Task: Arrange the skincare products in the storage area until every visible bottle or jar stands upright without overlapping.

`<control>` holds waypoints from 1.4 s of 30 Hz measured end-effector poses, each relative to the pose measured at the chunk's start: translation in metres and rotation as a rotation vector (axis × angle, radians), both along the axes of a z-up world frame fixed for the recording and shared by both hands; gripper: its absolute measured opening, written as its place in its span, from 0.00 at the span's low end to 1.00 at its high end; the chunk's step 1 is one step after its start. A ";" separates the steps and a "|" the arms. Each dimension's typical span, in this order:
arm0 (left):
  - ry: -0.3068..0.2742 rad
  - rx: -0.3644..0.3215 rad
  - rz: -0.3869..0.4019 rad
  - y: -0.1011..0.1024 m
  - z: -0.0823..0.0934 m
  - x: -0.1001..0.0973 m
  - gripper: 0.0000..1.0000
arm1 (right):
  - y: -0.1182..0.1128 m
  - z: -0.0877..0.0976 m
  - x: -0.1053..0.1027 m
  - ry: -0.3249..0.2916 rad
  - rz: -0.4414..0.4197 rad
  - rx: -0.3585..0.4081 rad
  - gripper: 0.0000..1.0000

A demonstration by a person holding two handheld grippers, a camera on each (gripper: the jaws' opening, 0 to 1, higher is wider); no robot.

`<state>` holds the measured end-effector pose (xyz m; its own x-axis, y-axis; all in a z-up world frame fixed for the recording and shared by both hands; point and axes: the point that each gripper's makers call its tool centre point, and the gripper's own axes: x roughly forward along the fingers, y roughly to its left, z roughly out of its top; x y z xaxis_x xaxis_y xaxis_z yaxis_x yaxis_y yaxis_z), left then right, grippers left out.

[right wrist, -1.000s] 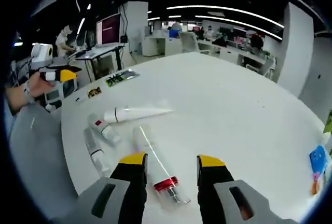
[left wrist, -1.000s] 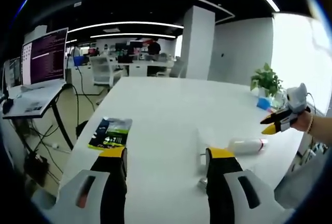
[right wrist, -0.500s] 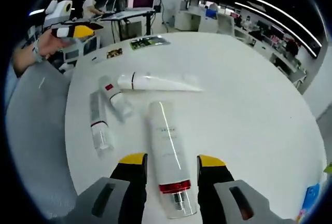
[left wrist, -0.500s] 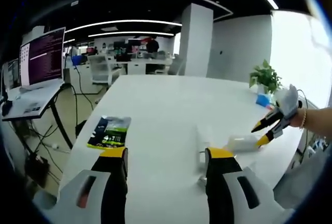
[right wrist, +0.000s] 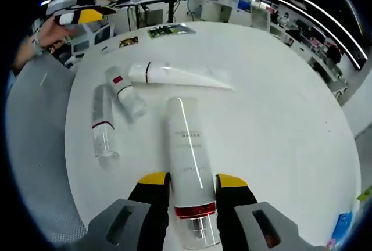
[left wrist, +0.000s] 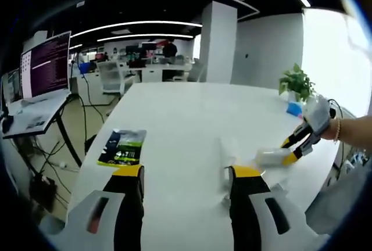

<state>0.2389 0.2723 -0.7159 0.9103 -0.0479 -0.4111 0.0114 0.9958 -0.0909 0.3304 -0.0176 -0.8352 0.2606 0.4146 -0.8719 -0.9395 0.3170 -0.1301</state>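
White round table (right wrist: 279, 123) in open office, monitor desk beyond. My right gripper (right wrist: 185, 182) now clamps lying white bottle (right wrist: 186, 146); earlier straddled it. Left gripper (left wrist: 183, 172) open, empty.

The tabletop (right wrist: 279, 117) is plain white. The large bottle (right wrist: 186, 158) between the jaws of the right claw (right wrist: 186, 182) is white with a red band and a clear cap. Both claws have yellow tips on black jaws, also the left claw (left wrist: 185, 174). On the left lies a clear bottle (right wrist: 102, 124) with a dark red line, and near it a small tube (right wrist: 123, 91) with a red mark. Far on the tabletop lies a white tube (right wrist: 177, 75). The packet (left wrist: 123, 147) is green, black and yellow. The plant (left wrist: 297, 84) has green leaves.
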 end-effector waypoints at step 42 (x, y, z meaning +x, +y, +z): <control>0.087 0.052 -0.219 -0.043 -0.020 -0.001 0.45 | 0.004 -0.006 -0.067 -0.004 0.311 -0.104 0.25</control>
